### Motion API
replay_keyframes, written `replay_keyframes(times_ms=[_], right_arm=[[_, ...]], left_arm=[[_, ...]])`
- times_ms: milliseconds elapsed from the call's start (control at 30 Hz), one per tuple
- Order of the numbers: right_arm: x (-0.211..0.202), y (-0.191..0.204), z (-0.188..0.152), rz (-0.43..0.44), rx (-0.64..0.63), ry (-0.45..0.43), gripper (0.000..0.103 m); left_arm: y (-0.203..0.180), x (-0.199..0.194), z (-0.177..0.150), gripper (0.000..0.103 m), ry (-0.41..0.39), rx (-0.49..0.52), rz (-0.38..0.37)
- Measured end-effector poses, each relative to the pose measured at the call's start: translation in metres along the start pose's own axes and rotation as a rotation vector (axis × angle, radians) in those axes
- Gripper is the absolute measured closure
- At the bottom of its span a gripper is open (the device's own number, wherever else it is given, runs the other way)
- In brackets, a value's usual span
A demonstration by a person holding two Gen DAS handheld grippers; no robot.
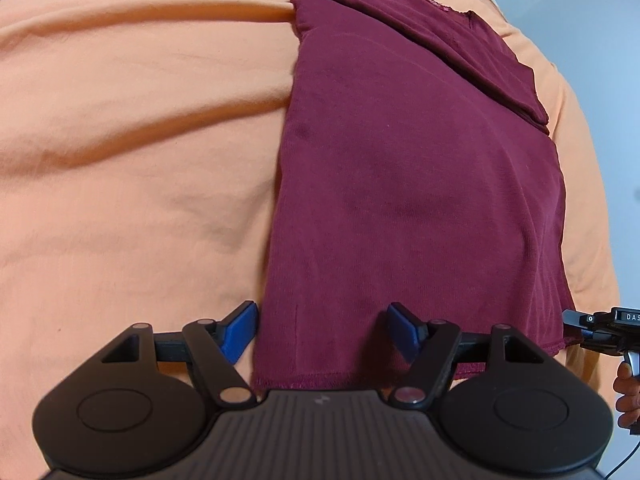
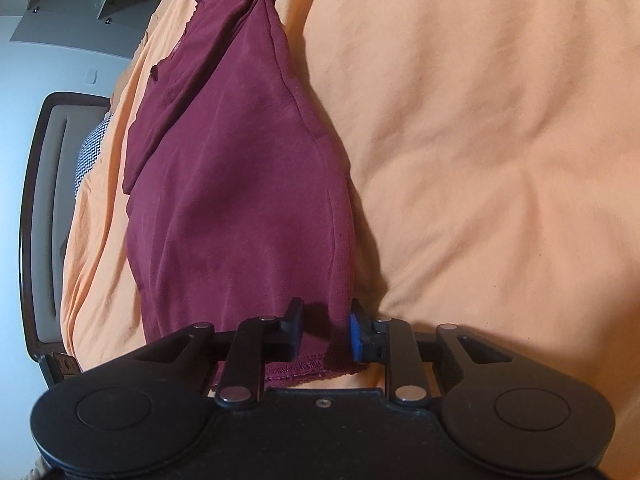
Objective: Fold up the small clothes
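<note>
with the maroon shirt (image 1: 400, 160) running lengthwise away from us on the bed (image 1: 120, 140), our right gripper (image 2: 326, 334) narrows its jaws around the near hem corner, the left gripper (image 1: 322, 330) wide over the other.

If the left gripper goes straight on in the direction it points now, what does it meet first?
Most likely the dark red knit garment: the left gripper points steeply down with open jaws straddling the hem corner. Its left finger would probably land on the orange bed sheet beside it.
</note>
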State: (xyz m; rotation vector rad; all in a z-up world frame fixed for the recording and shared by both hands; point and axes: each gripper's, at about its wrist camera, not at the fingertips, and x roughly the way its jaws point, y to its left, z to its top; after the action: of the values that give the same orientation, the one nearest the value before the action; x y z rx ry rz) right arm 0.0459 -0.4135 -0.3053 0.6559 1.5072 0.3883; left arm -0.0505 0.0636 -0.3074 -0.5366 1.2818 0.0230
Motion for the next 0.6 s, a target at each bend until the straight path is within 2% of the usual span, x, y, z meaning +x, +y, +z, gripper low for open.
replay_keyframes(times_ms=[133,167,300,400,600], right_arm=[[0.000,0.000,-0.001,-0.005,0.002,0.004,0.077],[0.000,0.001,-0.001,-0.011,-0.004,0.006,0.077],[-0.001,0.010,-0.002,-0.027,-0.046,0.020,0.091],[-0.002,0.013,-0.003,-0.045,-0.066,0.011,0.096],[-0.009,0.023,-0.005,-0.038,-0.082,-0.007,0.097]], left_arm=[[0.006,-0.002,-0.004,0.050,0.016,0.002,0.016],[0.007,-0.003,-0.005,0.052,0.017,0.001,0.020],[0.010,-0.005,-0.004,0.063,0.022,-0.005,0.020],[0.011,-0.008,-0.005,0.076,0.018,0.001,0.016],[0.013,-0.020,-0.009,0.087,0.010,0.003,0.008]])
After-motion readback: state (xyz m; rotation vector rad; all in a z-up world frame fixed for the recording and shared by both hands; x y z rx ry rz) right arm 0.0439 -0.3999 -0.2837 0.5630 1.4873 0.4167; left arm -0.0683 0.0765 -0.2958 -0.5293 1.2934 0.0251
